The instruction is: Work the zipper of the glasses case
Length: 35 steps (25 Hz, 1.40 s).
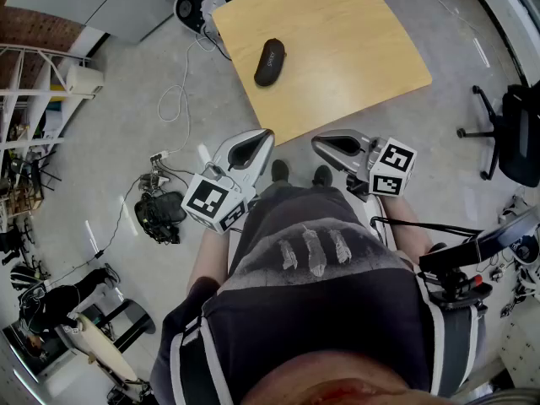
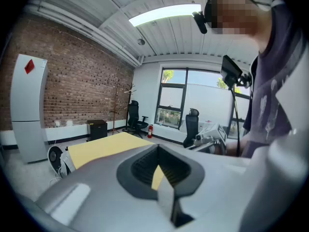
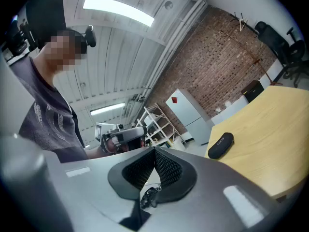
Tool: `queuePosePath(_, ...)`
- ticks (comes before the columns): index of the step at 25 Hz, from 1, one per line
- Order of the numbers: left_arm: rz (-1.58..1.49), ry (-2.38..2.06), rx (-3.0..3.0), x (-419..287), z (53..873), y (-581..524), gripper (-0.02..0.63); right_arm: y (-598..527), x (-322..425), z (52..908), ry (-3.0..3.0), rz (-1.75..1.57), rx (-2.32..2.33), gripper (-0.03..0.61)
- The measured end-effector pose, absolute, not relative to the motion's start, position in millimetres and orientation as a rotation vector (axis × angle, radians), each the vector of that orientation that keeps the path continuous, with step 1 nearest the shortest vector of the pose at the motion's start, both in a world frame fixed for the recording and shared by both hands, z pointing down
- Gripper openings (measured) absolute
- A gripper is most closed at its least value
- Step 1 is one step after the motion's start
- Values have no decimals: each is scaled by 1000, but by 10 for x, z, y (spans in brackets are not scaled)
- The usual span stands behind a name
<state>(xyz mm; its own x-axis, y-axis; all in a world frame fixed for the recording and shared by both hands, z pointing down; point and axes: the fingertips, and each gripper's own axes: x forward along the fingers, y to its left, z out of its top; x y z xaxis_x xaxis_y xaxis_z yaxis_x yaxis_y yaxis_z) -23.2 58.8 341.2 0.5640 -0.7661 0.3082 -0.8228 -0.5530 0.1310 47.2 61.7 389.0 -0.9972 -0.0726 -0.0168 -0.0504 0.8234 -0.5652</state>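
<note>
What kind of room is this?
Most likely an office used as a workshop or lab. There is a bare brick wall, rolling office chairs near a big window, and a wooden table with only a glasses case on it.

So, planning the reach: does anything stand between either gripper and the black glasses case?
Nothing visible does. The black oval glasses case lies alone on the light wooden table; only bare tabletop separates it from the left gripper and right gripper, both shut and empty.

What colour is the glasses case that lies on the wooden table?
Black. The glasses case shows best in the head view.
</note>
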Motion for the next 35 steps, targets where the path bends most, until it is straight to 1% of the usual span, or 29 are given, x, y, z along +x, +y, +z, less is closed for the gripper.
queuePosePath(11, 328, -1300, 2604, -623, 3509, 68, 0, 359, 328, 3969, 3072, -833, -270, 2)
queuePosePath(16, 343, -1251, 2611, -867, 3678, -215, 0, 322, 18, 4019, 3288, -659, -291, 2)
queuePosePath(22, 447, -1137, 2603, -1221, 4034, -645, 0, 63, -408, 4167, 3376, -709, -369, 2)
queuePosePath(28, 520, -1004, 2647, -1309, 4425, -1120, 0, -305, -592, 4312, 3436, -649, -557, 2)
queuePosePath(34, 603, -926, 2621, -1170, 4706, -1240, 0, -500, -471, 4434, 3431, -680, -623, 3)
queuePosePath(35, 604, -922, 2612, -1147, 4732, -1282, 0, -564, -451, 4476, 3438, -685, -618, 12)
